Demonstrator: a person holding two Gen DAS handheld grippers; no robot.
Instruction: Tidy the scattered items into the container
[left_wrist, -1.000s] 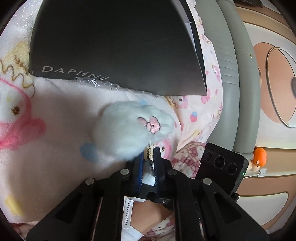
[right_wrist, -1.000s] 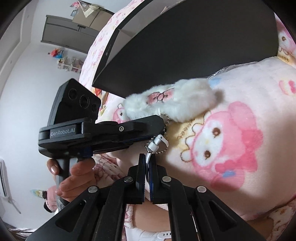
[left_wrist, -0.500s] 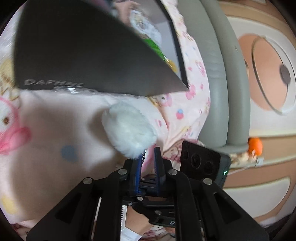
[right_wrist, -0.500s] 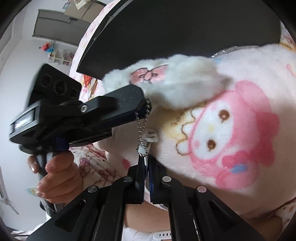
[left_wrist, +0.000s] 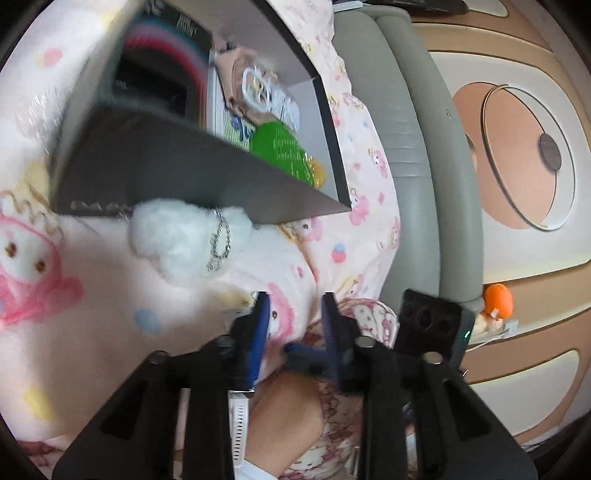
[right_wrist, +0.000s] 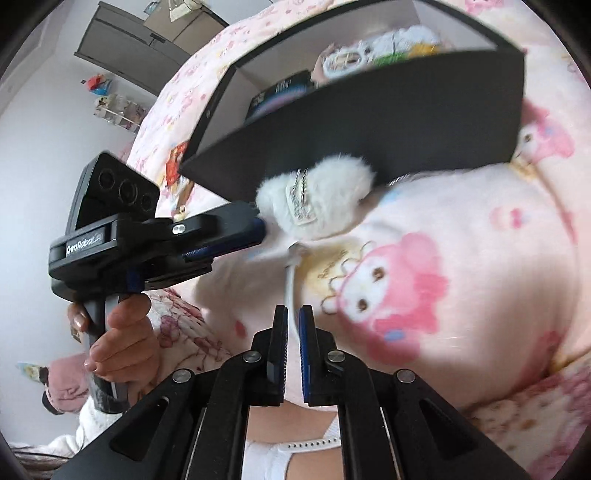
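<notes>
the one white fluffy keychain (left_wrist: 184, 242) lies on the pink blanket (left_wrist: 92, 314) against the near wall of the single black box (left_wrist: 192, 177), far-left of the left gripper (left_wrist: 295, 321), whose jaws have just been opening and stand apart with nothing between them. its long axis runs left to right along that wall. the right gripper (right_wrist: 293, 325) shows only a narrow slit, clamped on nothing. the left gripper is the nearer.

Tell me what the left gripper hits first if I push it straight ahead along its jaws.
Most likely the pink cartoon blanket just ahead of the left gripper, whose jaws have just been opening with nothing between them. The white fluffy keychain lies left of that line. Depth is hard to judge.
</notes>
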